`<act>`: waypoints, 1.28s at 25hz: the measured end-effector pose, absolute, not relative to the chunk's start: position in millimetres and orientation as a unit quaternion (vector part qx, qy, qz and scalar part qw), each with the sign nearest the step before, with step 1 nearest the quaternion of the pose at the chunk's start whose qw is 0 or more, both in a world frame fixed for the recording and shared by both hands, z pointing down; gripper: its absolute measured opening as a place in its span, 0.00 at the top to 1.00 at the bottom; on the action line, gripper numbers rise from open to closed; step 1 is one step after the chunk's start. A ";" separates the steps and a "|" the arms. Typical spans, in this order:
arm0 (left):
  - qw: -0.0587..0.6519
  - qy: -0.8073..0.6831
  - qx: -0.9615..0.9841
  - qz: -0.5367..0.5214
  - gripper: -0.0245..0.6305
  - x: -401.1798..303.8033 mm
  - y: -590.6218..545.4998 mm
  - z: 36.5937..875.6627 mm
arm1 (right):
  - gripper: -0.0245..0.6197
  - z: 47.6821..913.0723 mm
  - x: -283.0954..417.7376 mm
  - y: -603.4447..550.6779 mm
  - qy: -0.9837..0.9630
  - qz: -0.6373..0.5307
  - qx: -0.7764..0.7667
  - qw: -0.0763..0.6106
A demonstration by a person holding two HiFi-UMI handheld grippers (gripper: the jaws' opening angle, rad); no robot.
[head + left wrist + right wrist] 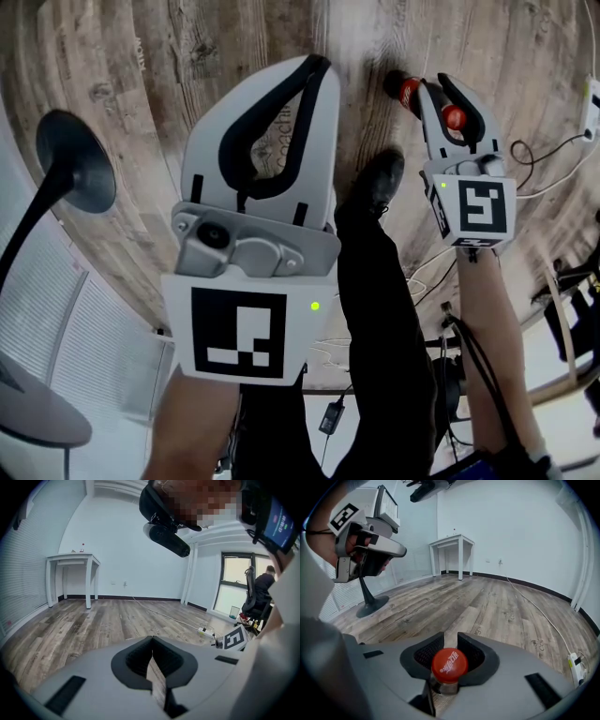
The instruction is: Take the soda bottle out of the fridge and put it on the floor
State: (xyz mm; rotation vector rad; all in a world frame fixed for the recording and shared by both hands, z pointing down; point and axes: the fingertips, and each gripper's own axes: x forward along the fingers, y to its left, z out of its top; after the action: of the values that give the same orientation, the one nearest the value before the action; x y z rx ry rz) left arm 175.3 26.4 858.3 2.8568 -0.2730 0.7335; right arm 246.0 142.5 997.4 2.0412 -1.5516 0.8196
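Note:
The soda bottle (405, 92) has a dark body, a red label and a red cap (449, 665). My right gripper (436, 84) is shut on its neck just under the cap, and the body hangs past the jaws over the wood floor (187, 56). In the right gripper view the cap sits between the two black pads (474, 654) and hides the bottle's body. My left gripper (319, 64) is held up close to the head camera. Its jaws are shut tip to tip with nothing between them, as the left gripper (151, 641) also appears in its own view.
A black stand with a round base (75, 159) rises at the left near white blinds. The person's dark trouser leg and shoe (375, 183) are between the grippers. A white table (452, 543) stands at the far wall. A power strip (576, 663) and its cable lie on the floor.

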 end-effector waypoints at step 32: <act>0.061 -0.127 0.975 0.171 0.94 193.3 -18.1 699.3 | 0.66 801.1 246.6 65.4 -0.602 0.177 0.760 0.167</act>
State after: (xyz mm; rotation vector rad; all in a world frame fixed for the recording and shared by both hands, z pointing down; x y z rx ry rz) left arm 193.3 -18.1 699.3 2.9509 -0.3830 0.5167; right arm 246.6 65.4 801.1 2.1645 -1.7140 0.5048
